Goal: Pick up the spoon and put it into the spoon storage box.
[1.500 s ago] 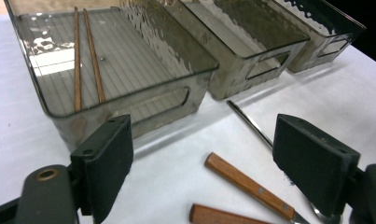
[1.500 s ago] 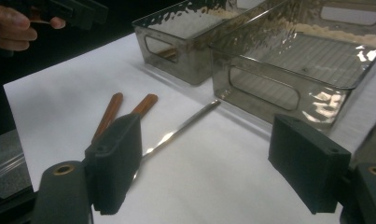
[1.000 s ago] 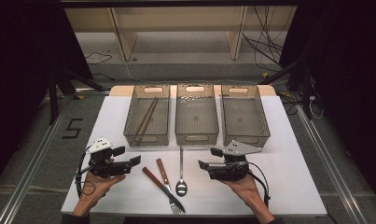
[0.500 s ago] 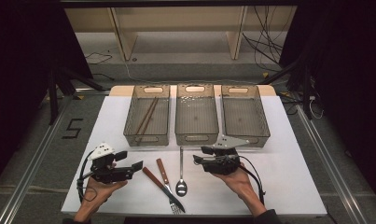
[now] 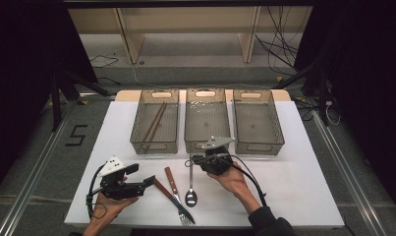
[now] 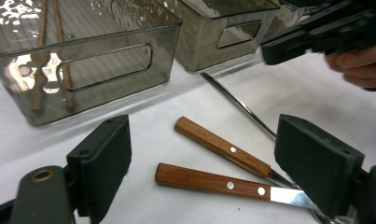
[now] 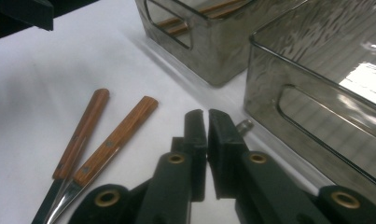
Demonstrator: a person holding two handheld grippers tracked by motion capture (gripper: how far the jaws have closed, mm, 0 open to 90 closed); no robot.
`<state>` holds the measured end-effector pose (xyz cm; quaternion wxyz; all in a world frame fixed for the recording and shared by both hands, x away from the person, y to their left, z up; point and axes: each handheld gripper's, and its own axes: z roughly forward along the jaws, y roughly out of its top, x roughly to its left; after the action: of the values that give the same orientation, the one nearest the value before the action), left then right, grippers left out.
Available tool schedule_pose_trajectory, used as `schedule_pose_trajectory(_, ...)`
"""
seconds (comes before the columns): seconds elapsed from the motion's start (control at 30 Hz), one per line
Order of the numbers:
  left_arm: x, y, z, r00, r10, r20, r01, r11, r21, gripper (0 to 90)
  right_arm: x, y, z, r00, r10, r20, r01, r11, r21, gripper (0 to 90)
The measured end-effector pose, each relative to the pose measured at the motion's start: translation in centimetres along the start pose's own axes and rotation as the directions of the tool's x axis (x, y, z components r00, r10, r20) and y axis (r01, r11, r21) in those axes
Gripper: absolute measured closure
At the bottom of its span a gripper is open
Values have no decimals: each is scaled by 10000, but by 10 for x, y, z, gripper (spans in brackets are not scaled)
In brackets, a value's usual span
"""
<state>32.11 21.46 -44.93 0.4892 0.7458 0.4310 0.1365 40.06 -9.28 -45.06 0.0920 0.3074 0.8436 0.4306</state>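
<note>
On the white table (image 5: 303, 187), just in front of the middle smoky plastic bin (image 5: 207, 120), the right gripper (image 7: 205, 122) hovers low over the tip of the metal spoon's (image 5: 190, 183) handle; its jaws have just been closing and now stand together with only a sliver between them, and nothing is clamped, the handle tip peeking out just beyond the right jaw. The spoon lies lengthwise with its bowl toward the person. Just left of it lie a wood-handled fork (image 5: 176, 195) and a wood-handled knife (image 5: 162, 189), crossing near their blades. The left gripper (image 6: 209, 172), resting in the left hand (image 5: 107, 209) near the table's front edge, holds its jaws wide apart around nothing. Two wooden chopsticks (image 5: 154, 123) lie in the left bin (image 5: 155, 123).
</note>
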Motion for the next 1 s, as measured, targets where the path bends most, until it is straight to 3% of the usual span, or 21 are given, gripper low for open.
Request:
schedule_pose_trajectory(0.47, 1, -1, 0, 10000, -7, 20, 7, 10000, -95, 180, -2, 7, 48, 9997, -159, -183, 178, 9938, 1102, 900)
schedule_pose_trajectory(0.73, 1, -1, 0, 10000, 24, 13, -24, 10000, -11, 176, -10, 1, 59, 10000, -42, 9, 40, 9867, 1625, 900)
schedule_pose_trajectory(1.0, 0, -1, 0, 10000, 41, 10, -41, 10000, -18, 177, -11, 1, 55, 9999, -126, 112, 105, 9846, 1747, 900)
